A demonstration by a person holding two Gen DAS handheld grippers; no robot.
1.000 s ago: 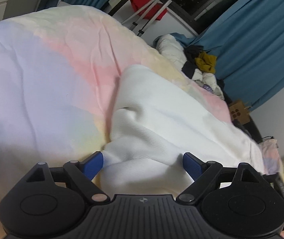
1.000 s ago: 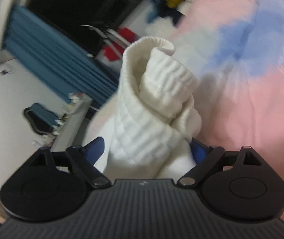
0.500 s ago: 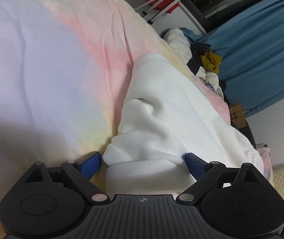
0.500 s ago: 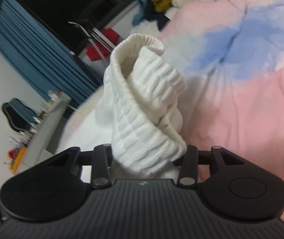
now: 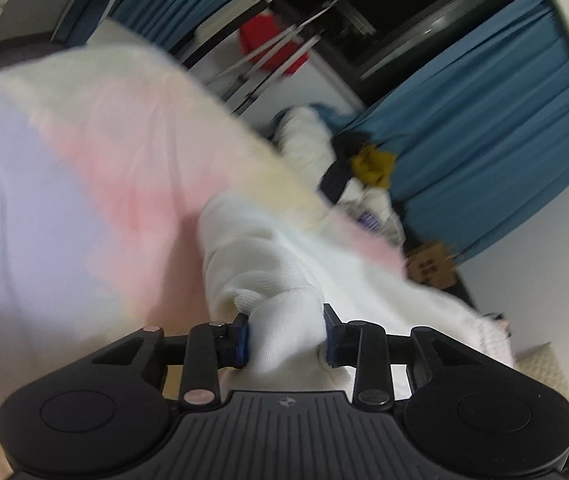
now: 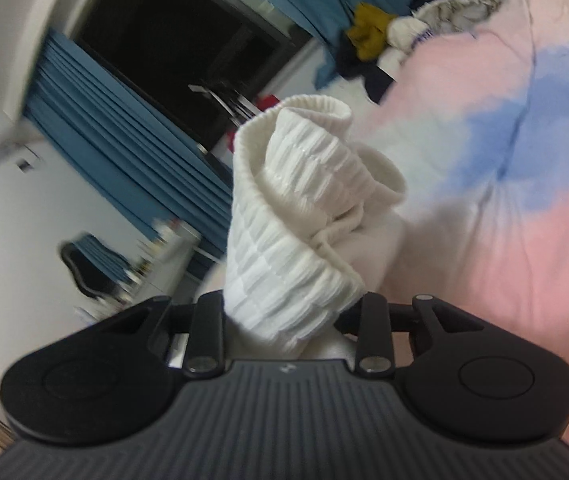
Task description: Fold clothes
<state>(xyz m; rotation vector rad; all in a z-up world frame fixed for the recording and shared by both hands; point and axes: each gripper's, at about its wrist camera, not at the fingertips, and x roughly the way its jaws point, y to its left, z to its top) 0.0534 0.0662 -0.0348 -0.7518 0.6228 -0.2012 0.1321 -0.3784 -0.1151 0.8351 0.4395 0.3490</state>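
Both grippers squeezed the white knit garment [image 5: 284,280]: left gripper [image 5: 286,338] low center, right gripper [image 6: 290,312] holding its ribbed end upward.

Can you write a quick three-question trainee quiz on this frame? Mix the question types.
1. True or false: the left claw is closed on a bunch of the white garment.
2. Multiple choice: what sticks up out of the right claw? A) a blue towel B) a white ribbed band of fabric C) a yellow sock
3. Fill in: the garment lies on a pastel ____ of pink, lilac and pale yellow.

Key: 1 true; 2 B; 3 bedcover
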